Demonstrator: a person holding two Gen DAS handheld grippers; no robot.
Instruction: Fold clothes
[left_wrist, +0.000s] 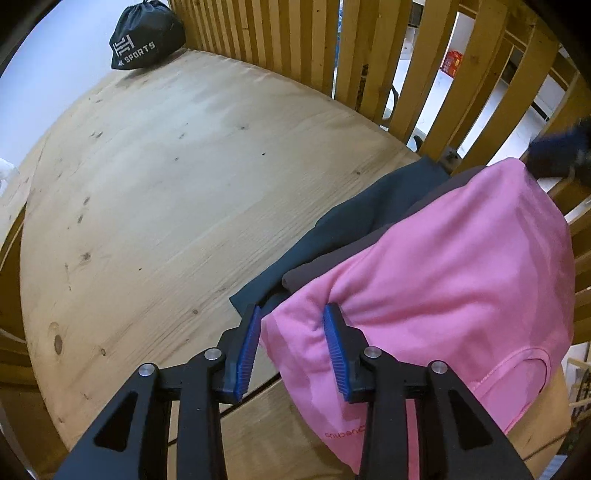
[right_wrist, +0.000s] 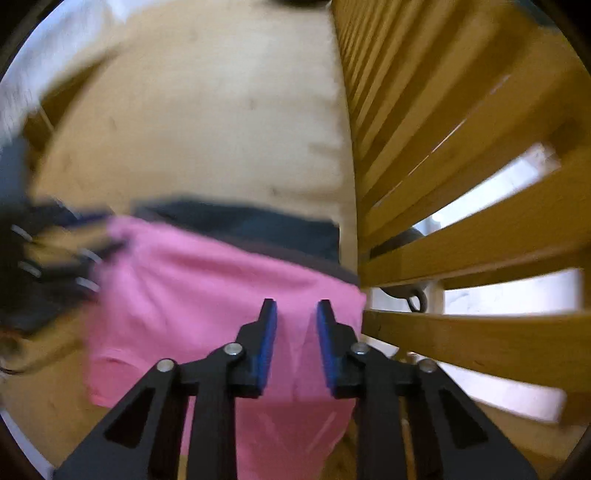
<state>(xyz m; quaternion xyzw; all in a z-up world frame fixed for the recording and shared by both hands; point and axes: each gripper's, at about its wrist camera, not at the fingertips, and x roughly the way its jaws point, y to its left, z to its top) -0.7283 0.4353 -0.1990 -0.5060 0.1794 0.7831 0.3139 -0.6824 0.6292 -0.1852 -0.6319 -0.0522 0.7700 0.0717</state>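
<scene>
Pink garment draped over dark clothes at the bench's slatted edge, both tongs spread over it.

I see my left tongs (left_wrist: 291, 347) parted, their blue pads (left_wrist: 245, 349) straddling a corner of the pink garment (left_wrist: 443, 280) without pinching it. The pink cloth lies on top of a dark teal garment (left_wrist: 369, 214) and a grey-brown layer (left_wrist: 321, 271), all on the round wooden bench (left_wrist: 166, 184). Hard against the pile stands a wooden slat railing (left_wrist: 369, 55), which crowds that side. A black drawstring bag (left_wrist: 146, 35) marked SPORTS sits well apart at the far rim. My right tongs (right_wrist: 295, 332) are also parted above the pink cloth; that view is blurred, so I cannot tell whether they touch it.
</scene>
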